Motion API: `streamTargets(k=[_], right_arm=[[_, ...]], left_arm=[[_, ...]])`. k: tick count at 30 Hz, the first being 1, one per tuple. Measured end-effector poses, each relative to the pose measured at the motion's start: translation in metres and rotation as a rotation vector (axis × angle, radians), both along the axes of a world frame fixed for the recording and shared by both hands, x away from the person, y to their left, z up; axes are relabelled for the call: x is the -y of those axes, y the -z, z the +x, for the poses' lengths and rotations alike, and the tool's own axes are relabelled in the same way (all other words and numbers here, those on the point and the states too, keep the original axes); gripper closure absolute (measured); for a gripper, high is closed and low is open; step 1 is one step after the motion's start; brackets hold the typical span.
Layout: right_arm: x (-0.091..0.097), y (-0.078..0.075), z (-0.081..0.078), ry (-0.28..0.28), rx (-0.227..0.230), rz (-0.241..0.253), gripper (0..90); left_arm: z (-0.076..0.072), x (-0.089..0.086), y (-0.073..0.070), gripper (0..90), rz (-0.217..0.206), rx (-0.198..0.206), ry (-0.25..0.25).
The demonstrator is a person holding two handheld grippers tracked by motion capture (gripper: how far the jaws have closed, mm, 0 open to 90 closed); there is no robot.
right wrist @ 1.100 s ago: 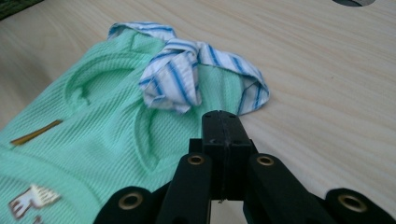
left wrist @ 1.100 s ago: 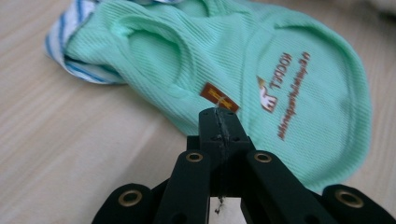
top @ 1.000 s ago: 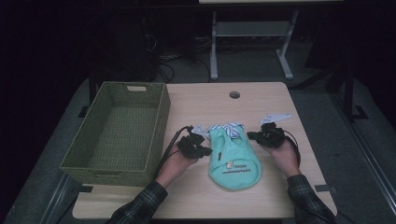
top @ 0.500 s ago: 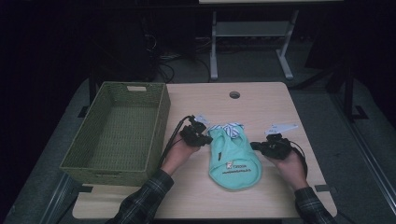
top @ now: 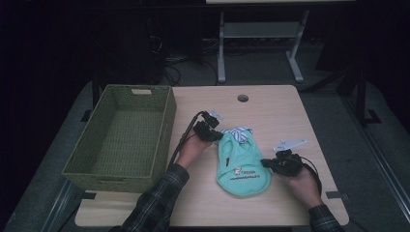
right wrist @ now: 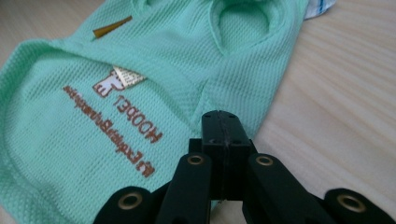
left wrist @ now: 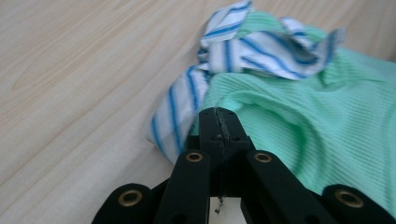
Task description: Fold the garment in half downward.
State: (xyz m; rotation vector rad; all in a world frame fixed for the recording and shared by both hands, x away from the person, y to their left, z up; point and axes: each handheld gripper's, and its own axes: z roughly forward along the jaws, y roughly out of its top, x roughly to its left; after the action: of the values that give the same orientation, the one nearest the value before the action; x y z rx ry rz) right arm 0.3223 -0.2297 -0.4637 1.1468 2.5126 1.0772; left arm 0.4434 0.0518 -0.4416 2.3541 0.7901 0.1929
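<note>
Now — mint pet shirt (top: 240, 164), striped collar, flat | left claw (top: 215, 136) closed | right claw (top: 266, 165) closed — empty

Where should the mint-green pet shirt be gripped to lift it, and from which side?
Probably at its two edges. The mint-green pet shirt lies flat on the table, so each shut gripper must open first. The left gripper suits the striped collar corner; the right gripper suits the side hem, approached low from outside.
</note>
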Motion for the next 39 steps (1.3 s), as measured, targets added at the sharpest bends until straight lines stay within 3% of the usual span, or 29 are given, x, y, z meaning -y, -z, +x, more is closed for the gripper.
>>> streamTargets(k=[7,10,16,17,24,31,39], right_arm=[[-0.001,0.002,0.0,-0.007,-0.005,-0.03,89.8],[-0.001,0.002,0.0,-0.004,-0.01,-0.032,89.8],[0.002,0.001,0.002,0.007,-0.012,-0.04,89.8],[0.003,0.001,0.003,0.01,-0.014,-0.038,89.9],[0.008,0.001,0.008,0.025,-0.014,-0.042,89.8],[0.011,0.002,0.012,0.024,-0.014,-0.036,89.8],[0.012,0.002,0.012,0.025,-0.014,-0.033,89.8]], left_arm=[[0.009,0.002,0.014,89.6,0.048,-0.01,-0.013],[0.01,0.001,0.015,89.6,0.043,-0.008,-0.011],[0.004,-0.003,0.012,89.6,0.075,-0.015,-0.023],[-0.001,-0.006,0.011,89.7,0.089,-0.027,-0.021],[-0.028,-0.016,0.01,89.7,0.087,-0.044,-0.032],[-0.058,-0.022,0.008,89.7,0.107,-0.056,0.001],[-0.093,-0.03,0.01,89.7,0.067,-0.081,0.042]])
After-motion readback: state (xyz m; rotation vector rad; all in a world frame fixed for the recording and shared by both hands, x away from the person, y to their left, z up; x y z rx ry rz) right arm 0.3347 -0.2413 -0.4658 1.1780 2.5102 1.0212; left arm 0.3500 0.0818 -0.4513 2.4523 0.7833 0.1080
